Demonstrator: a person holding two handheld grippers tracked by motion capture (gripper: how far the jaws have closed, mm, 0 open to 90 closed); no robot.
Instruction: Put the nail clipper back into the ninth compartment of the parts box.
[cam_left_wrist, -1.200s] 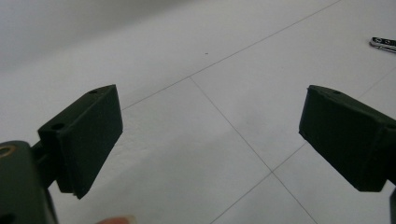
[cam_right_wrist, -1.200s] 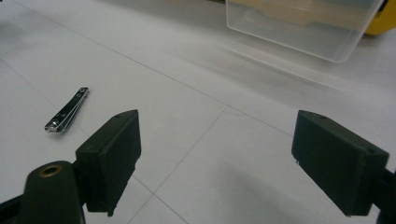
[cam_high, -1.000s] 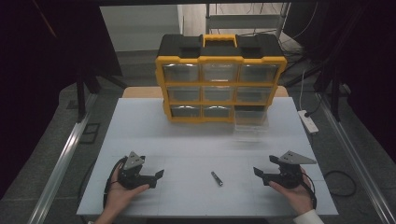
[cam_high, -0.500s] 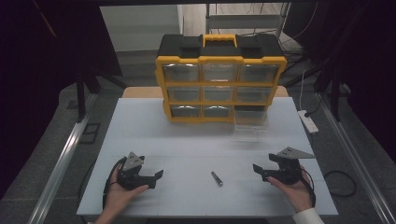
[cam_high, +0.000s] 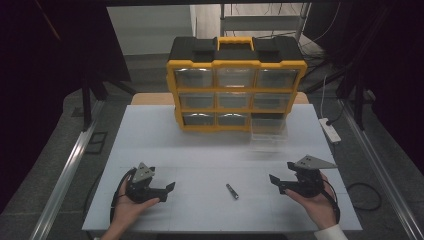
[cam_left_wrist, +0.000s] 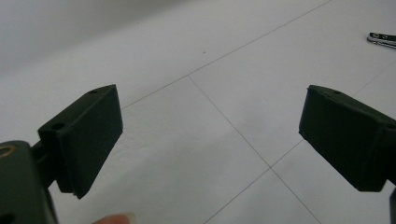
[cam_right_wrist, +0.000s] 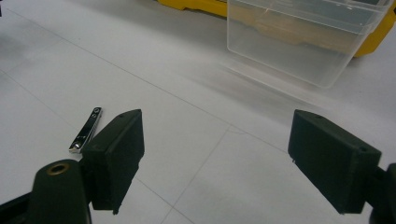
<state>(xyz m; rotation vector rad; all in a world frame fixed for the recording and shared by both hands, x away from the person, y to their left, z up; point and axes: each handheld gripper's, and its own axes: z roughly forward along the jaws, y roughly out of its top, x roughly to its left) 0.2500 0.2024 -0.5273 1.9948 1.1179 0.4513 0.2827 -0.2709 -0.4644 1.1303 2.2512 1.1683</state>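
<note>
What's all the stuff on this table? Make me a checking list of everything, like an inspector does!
Surface: white table, marked with thin grid lines, looks clean.
Job's things: yellow and black drawer organizer at the far side; one clear drawer pulled out of the bottom right slot onto the table; small shiny metal piece between the two grippers.
Clutter: nothing seen.
Grippers: left gripper open, holding nothing, in the person's hand; right gripper open, holding nothing; fingers sit near the metal piece, not touching.
Cables: black cable loops off the right edge; white power strip beside the table.
Surroundings: dark room, metal rails along both sides.
</note>
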